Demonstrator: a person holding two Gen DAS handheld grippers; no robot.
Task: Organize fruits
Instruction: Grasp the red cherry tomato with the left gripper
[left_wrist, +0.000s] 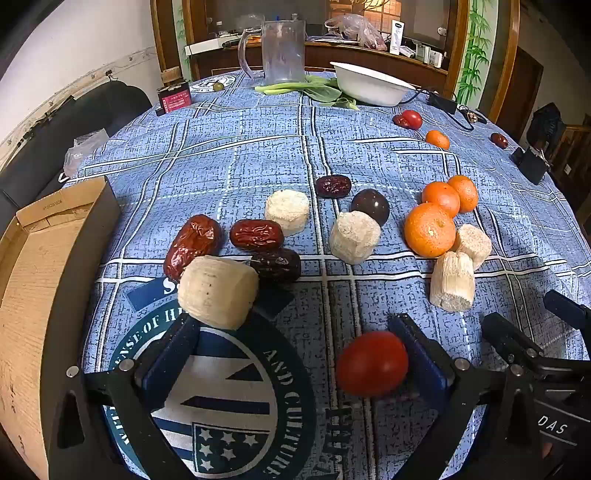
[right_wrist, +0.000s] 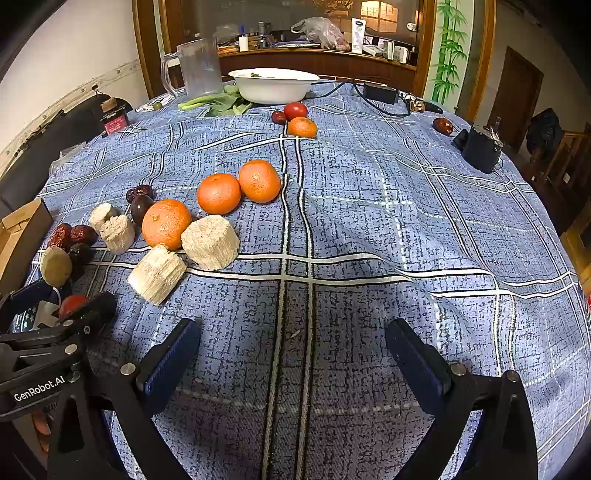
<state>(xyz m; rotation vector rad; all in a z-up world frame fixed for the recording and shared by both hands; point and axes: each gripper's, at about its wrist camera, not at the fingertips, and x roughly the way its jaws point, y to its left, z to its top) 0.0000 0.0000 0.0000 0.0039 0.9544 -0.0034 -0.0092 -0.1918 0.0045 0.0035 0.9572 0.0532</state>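
My left gripper (left_wrist: 291, 354) is open over the blue tablecloth; a red tomato (left_wrist: 371, 362) lies against its right finger and a pale sugarcane piece (left_wrist: 218, 291) sits at its left fingertip. Red dates (left_wrist: 256, 233) and more sugarcane pieces (left_wrist: 354, 237) lie just ahead. Three oranges (right_wrist: 166, 223) are grouped with two sugarcane pieces (right_wrist: 210, 242) ahead-left of my right gripper (right_wrist: 293, 354), which is open and empty over bare cloth. The left gripper (right_wrist: 55, 314) shows at the right wrist view's left edge.
A cardboard box (left_wrist: 40, 280) stands at the left table edge. A white bowl (right_wrist: 274, 85), greens, a clear pitcher (right_wrist: 199, 68), a tomato, a date and an orange (right_wrist: 302, 127) sit at the far side. A black charger (right_wrist: 480, 146) lies far right.
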